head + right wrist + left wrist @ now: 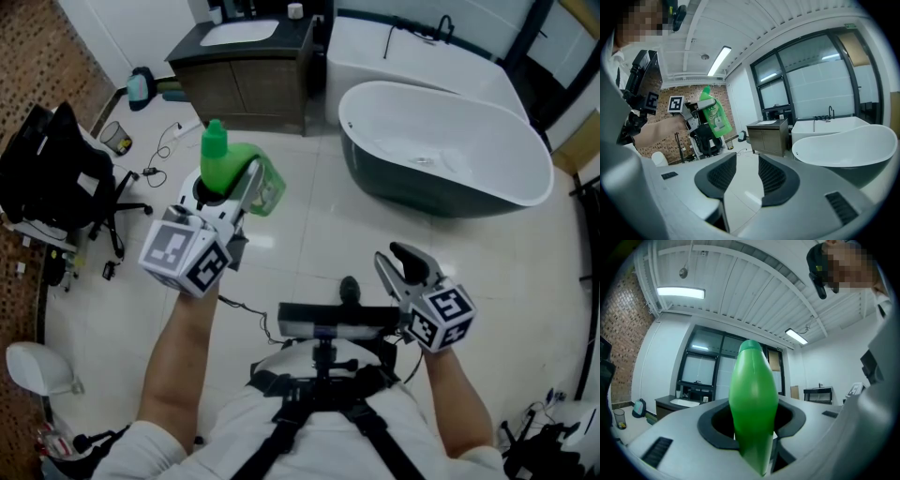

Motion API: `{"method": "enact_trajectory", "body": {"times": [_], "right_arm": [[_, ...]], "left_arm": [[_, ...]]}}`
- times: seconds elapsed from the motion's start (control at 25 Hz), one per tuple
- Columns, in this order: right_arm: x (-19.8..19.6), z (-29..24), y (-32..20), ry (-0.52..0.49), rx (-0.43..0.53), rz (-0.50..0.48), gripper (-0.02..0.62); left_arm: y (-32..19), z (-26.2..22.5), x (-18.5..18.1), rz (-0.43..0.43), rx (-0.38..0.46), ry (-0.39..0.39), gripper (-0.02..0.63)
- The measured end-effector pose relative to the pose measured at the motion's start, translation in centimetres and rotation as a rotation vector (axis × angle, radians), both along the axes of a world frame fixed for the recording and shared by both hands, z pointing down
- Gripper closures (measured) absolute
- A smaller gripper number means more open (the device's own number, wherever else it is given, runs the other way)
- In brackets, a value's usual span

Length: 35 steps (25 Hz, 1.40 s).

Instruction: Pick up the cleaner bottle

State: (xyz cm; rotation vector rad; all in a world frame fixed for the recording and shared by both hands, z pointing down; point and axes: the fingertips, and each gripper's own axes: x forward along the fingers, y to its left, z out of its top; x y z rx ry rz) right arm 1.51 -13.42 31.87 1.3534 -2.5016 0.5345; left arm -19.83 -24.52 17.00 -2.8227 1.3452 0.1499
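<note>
Green cleaner bottle (223,161) held aloft over the floor (309,234), left gripper (232,192) pinching its narrow body; seemingly light, stiff, slick plastic. Right gripper (405,264) spread, empty

left gripper (242,192) held out level, jaws clamped on the bottle (232,161), bare left forearm (183,356) stretched out behind it, right gripper (401,262) off to its right, tipped down a bit, jaws apart, nothing between them, right forearm (457,389) behind it

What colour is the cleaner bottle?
Bright green, cap included. The cleaner bottle shows best in the left gripper view.
</note>
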Motion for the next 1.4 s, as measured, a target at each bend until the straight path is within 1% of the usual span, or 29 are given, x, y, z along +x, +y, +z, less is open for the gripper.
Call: {"method": "enact_trajectory", "body": {"times": [0.08, 0.36, 0.56, 0.76, 0.88, 1.2, 1.4], "right_arm": [[-0.1, -0.2, 0.1, -0.007, 0.009, -0.006, 0.440], [0.9, -0.4, 1.4, -0.011, -0.004, 0.000, 0.440], [0.2, -0.5, 1.9, -0.013, 0.015, -0.009, 0.440], [-0.6, -0.7, 2.8, -0.017, 0.014, -0.027, 0.440], [-0.9, -0.8, 2.9, -0.025, 0.037, -0.043, 0.440], [-1.2, -1.2, 4.3, -0.016, 0.021, -0.054, 0.440], [-2.0, -1.5, 4.7, -0.008, 0.024, -0.054, 0.440]], "left_arm": [[0.4, 0.1, 0.0, -0.003, 0.003, 0.000, 0.442], [2.4, 0.7, 0.8, -0.012, -0.001, 0.005, 0.442], [3.8, 0.4, 0.0, -0.016, 0.004, -0.003, 0.442], [5.4, 0.2, -0.4, -0.019, 0.016, -0.016, 0.442], [6.2, 0.2, -0.6, -0.019, 0.012, -0.022, 0.442], [8.0, 0.7, -0.9, -0.031, 0.002, -0.027, 0.442], [8.8, 1.2, -1.8, -0.024, -0.011, -0.046, 0.442]]}}
